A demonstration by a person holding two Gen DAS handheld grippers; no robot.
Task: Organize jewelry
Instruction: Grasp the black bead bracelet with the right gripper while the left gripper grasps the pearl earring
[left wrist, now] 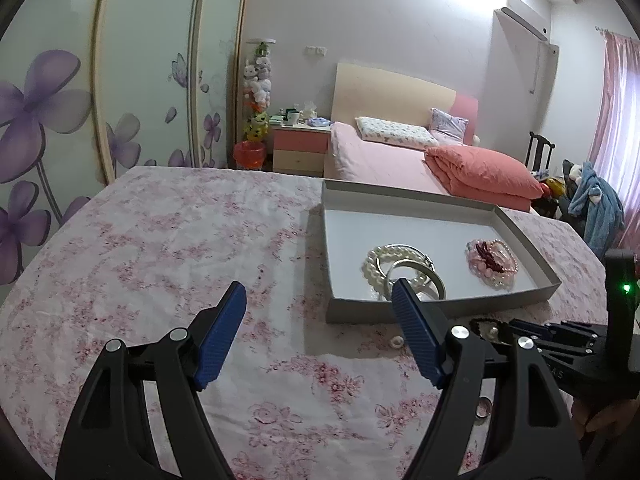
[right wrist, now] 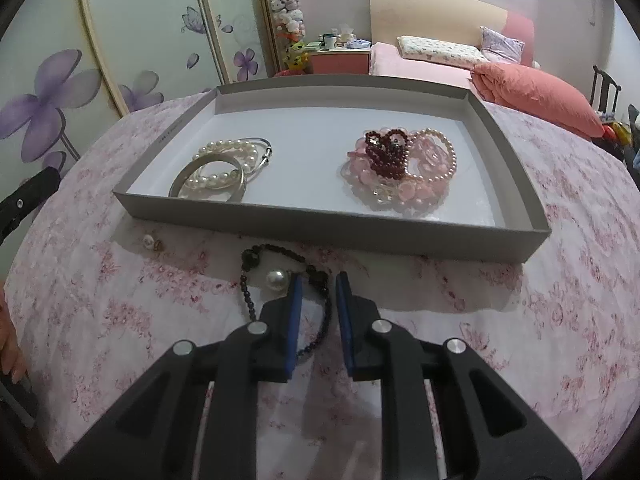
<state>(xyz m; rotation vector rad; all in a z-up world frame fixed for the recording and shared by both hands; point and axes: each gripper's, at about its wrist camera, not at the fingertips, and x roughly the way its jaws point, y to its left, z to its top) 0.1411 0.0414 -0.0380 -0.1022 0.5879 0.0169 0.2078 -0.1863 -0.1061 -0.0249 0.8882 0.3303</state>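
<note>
One black bracelet (right wrist: pixel 286 292) loops lengthwise under right claw (right wrist: pixel 319 280).

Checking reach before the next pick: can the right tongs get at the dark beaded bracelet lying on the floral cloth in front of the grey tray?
Probably yes. The right tongs hover open directly over the dark beaded bracelet, with nothing between them.

A pink floral cloth (left wrist: pixel 160 240) covers the counter. Behind it stands a bed (left wrist: pixel 380 160) with a folded coral quilt (left wrist: pixel 484 172) and a patterned pillow (left wrist: pixel 396 132). A pink nightstand (left wrist: pixel 300 148) sits beside the bed, holding what may be a mug. Wardrobe doors (left wrist: pixel 60 112) show purple flowers. Pink curtains (left wrist: pixel 620 100) hang at right.
</note>
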